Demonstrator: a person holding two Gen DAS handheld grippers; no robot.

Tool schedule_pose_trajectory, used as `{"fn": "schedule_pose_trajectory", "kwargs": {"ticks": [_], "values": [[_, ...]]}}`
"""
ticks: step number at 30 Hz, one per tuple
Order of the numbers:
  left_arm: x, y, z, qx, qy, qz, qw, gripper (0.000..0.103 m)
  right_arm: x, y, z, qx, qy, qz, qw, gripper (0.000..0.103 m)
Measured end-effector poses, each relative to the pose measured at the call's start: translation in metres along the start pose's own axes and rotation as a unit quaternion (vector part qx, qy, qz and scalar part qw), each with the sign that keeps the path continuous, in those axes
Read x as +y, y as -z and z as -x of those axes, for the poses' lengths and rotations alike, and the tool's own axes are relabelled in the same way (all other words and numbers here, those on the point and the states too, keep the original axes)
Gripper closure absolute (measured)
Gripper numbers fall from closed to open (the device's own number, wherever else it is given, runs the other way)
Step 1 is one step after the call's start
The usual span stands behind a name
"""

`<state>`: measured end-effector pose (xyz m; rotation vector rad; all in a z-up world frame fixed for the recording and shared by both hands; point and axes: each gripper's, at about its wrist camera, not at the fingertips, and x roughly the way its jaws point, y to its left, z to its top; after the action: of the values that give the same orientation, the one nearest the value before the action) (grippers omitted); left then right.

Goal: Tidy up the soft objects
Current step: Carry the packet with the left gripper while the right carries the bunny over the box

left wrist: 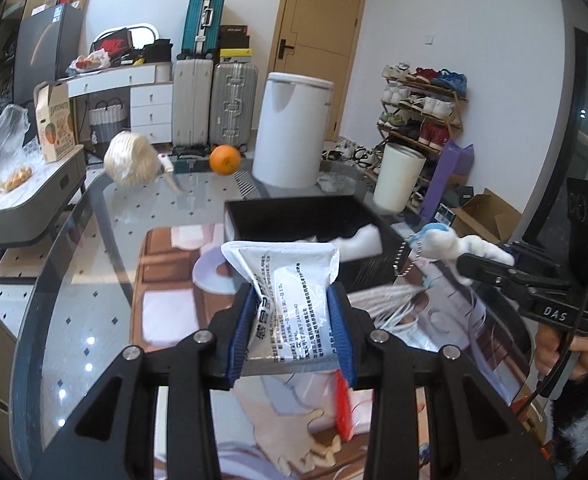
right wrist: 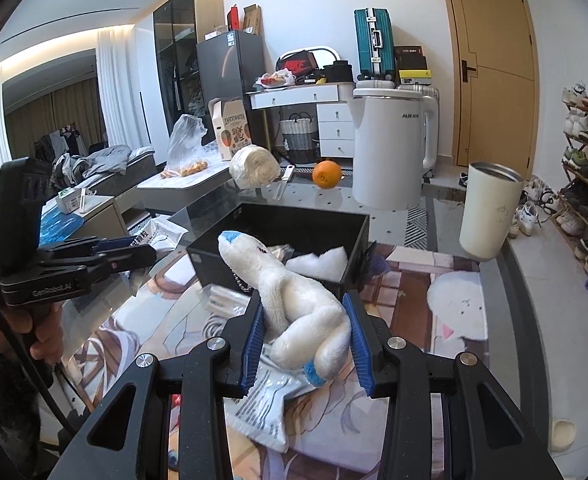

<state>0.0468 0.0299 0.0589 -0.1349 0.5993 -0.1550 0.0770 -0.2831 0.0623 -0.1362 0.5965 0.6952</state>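
While my left tongs (left wrist: pixel 294 324) hold the white packet (left wrist: pixel 294 288) and my right tongs (right wrist: pixel 307 344) hold the plush toy (right wrist: pixel 294 300), the black box (right wrist: pixel 313 220) sits just above both, mid-frame, toy nearer.

1. The left gripper (left wrist: pixel 292 316) has a printed packet (left wrist: pixel 294 280) between its fingers; the right gripper (right wrist: pixel 307 340) has a plush toy (right wrist: pixel 294 300) between its own.
2. Just ahead of both grippers stands an open box (left wrist: pixel 294 216) on the glass table (left wrist: pixel 94 260), with padding (right wrist: pixel 319 266) inside it.
3. Beyond the box, from left to right: a wrapped roll (left wrist: pixel 132 158), an orange (left wrist: pixel 224 159), a tall kettle (left wrist: pixel 292 128).
4. Right of the box, nearer than the kettle, stands a tumbler (right wrist: pixel 489 212).
5. Under the right gripper lies another packet (right wrist: pixel 266 408) — flat on the table.
6. Each gripper shows at the other's side — the left gripper at the right one's left.
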Motion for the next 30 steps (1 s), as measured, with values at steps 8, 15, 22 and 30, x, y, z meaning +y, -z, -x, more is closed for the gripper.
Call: {"fn": "schedule_pose_trajectory", "kwargs": {"ticks": [8, 15, 22, 30], "values": [[-0.007, -0.021, -0.017, -0.005, 0.008, -0.006, 0.9999, 0.068, -0.003, -0.024, -0.015, 0.006, 0.021, 0.013, 1.000, 0.064], [-0.003, -0.036, -0.033, -0.009, 0.012, -0.005, 0.9999, 0.068, -0.003, -0.043, -0.039, 0.022, 0.029, 0.036, 0.999, 0.064], [0.001, -0.043, -0.043, -0.008, 0.012, -0.008, 0.9999, 0.068, -0.004, -0.057, -0.070, 0.049, 0.036, 0.070, 0.996, 0.064], [0.005, -0.047, -0.057, -0.001, 0.011, -0.003, 0.9999, 0.067, 0.004, -0.069, -0.109, 0.077, 0.035, 0.113, 0.990, 0.064]]}}
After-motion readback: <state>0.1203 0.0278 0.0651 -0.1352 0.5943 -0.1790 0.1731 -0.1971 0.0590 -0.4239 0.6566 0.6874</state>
